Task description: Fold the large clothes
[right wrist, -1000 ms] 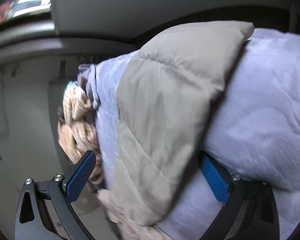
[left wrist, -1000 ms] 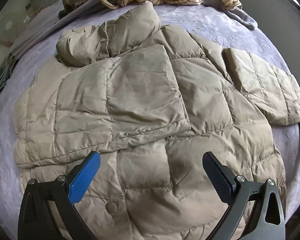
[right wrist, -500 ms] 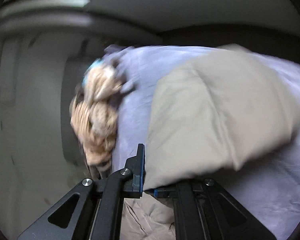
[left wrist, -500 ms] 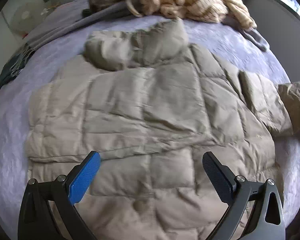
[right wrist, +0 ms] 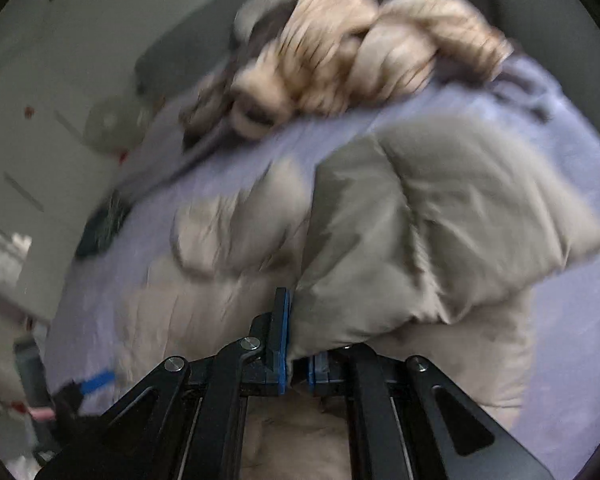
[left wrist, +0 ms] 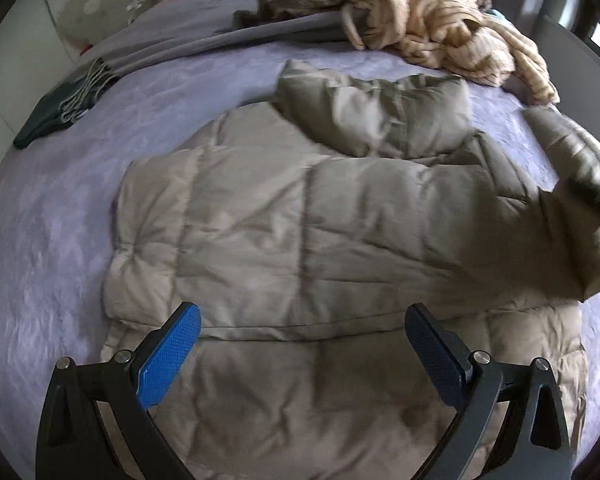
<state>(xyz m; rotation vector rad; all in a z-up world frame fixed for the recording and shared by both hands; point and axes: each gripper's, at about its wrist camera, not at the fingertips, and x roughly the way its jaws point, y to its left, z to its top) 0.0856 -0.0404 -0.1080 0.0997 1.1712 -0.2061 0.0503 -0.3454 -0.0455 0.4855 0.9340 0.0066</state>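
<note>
On the bed (left wrist: pixel 52 216), spread over its lavender quilted cover, lies the beige puffer jacket (left wrist: pixel 300 232), soft and stitched in square panels. Since a second ago the right claw (right wrist: pixel 296 344) has gone from gaping around the jacket's sleeve (right wrist: pixel 440 240) to pinching the cuff tightly between its blue pads, and the sleeve now hangs lifted over the jacket's right side. The left claw (left wrist: pixel 300 348) stays wide apart above the near hem, holding nothing. At the far edge sits a crumpled cream striped garment (left wrist: pixel 440 28), with a grey fringed scarf (left wrist: pixel 100 80) trailing far left.
</note>
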